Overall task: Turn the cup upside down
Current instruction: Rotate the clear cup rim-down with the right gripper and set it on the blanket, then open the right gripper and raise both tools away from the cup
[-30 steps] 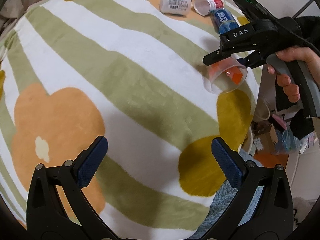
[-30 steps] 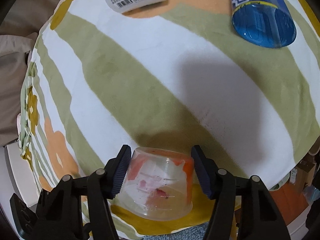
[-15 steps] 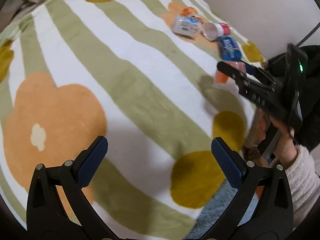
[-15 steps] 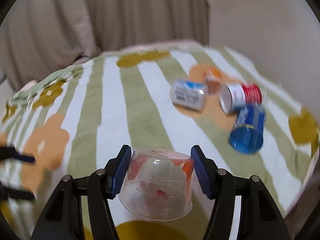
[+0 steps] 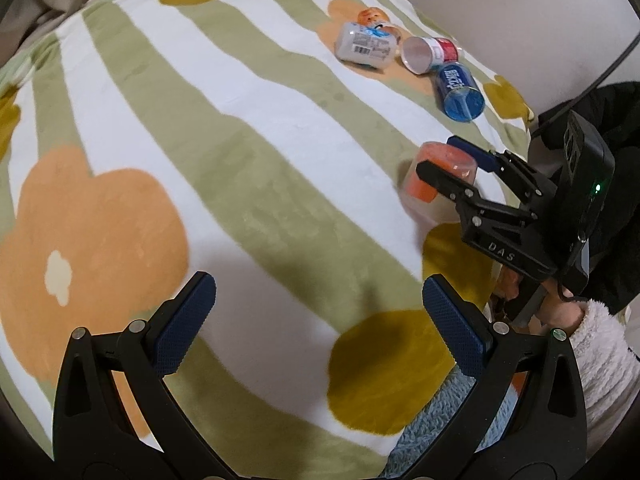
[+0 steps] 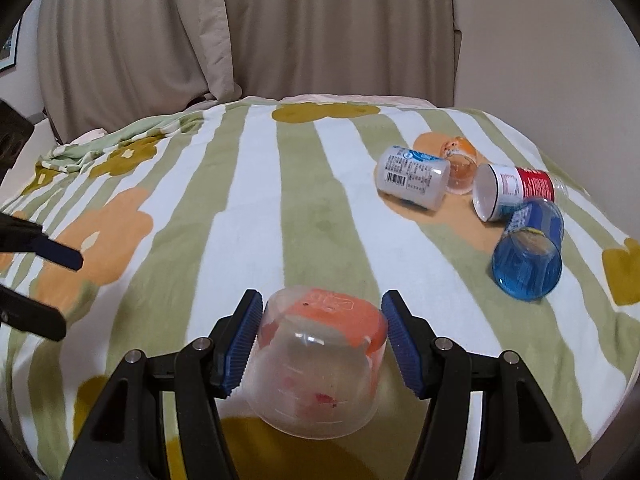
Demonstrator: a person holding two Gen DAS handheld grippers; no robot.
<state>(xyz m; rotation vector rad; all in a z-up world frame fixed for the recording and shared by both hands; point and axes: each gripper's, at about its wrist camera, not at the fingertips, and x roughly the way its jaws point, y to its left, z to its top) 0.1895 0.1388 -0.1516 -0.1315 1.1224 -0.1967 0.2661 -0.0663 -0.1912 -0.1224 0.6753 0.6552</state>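
A clear plastic cup with an orange base (image 6: 320, 364) stands upside down on the striped blanket (image 6: 248, 216), mouth down. My right gripper (image 6: 320, 344) straddles it; the blue pads sit beside its walls with a thin gap on each side, so it looks open. The cup also shows in the left wrist view (image 5: 438, 178) between the right gripper's fingers (image 5: 444, 178). My left gripper (image 5: 316, 324) is open and empty, low over the blanket's front, well left of the cup.
Several cups lie on their sides at the far right: a white labelled one (image 6: 414, 180), a small orange one (image 6: 460, 164), a red-and-white one (image 6: 514, 192) and a blue one (image 6: 528, 256). Curtains hang behind the bed. The blanket's edge drops off at the right.
The right gripper turned from pointing down to level, carrying the cup down onto the blanket base up. Its jaws have eased off the cup's walls. The left gripper stayed open.
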